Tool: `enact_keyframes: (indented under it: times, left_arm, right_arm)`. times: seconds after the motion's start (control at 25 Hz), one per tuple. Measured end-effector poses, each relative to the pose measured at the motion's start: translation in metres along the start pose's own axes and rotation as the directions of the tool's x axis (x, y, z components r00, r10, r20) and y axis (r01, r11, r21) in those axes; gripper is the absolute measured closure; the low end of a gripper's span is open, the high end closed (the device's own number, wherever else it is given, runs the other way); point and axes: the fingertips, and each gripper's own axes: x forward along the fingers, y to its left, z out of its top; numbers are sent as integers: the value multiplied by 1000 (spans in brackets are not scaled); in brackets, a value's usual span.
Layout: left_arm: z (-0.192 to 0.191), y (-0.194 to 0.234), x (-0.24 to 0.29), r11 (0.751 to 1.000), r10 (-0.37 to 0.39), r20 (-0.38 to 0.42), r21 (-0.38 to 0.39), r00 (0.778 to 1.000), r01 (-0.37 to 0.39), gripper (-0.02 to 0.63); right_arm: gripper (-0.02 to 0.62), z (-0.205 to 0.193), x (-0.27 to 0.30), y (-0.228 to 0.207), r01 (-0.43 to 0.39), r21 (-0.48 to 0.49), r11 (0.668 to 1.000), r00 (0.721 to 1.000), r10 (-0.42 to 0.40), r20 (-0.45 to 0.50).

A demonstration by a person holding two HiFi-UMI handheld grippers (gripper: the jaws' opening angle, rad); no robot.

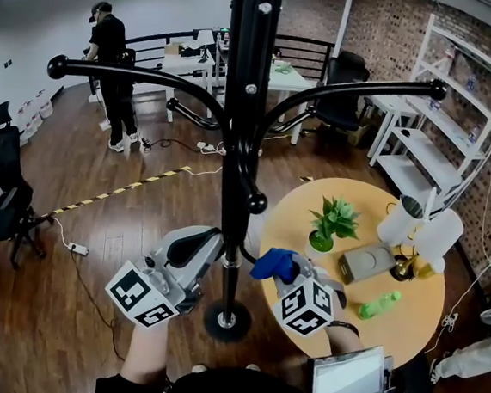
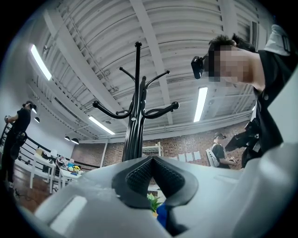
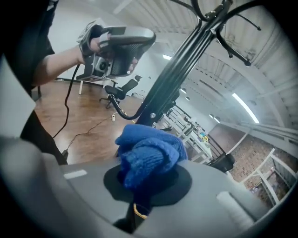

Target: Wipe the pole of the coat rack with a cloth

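The black coat rack pole (image 1: 242, 148) rises from its round base (image 1: 227, 320) in the middle of the head view, with curved hooks branching off near the top. My right gripper (image 1: 280, 269) sits just right of the lower pole, shut on a bunched blue cloth (image 1: 274, 262). The cloth (image 3: 150, 155) bulges out of the jaws of my right gripper (image 3: 148, 173), with the pole (image 3: 179, 74) slanting up just beyond it. My left gripper (image 1: 210, 243) is close to the pole's left side. In its own view my left gripper (image 2: 152, 161) has its pads meeting, nothing between them, and the pole (image 2: 134, 128) stands ahead.
A round wooden table (image 1: 407, 333) at right carries a potted plant (image 1: 333, 222), a green bottle (image 1: 379, 304) and white lamps (image 1: 421, 226). A white shelf (image 1: 444, 107) lines the brick wall. A person (image 1: 113, 66) stands far left; an office chair (image 1: 4, 190) and floor cables lie left.
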Motion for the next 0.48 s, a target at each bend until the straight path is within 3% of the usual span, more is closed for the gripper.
enact_keyframes:
  times: [0.2,0.36,0.48]
  left_arm:
    - [1,-4,-2,1000,0,-10,9,1000,0,614]
    - [3,-3,-11,999,22,-22,26,1000,-21,614]
    - [7,0,-18,998,41,-25,42,999,-40,614]
  right_arm:
    - [575,20,30,12,-24,-30,999,998,26,54]
    - [575,60,30,-1,-76,208,975,968,22,251]
    - [575,89,0,-38,-45,365,930,911,-112,397]
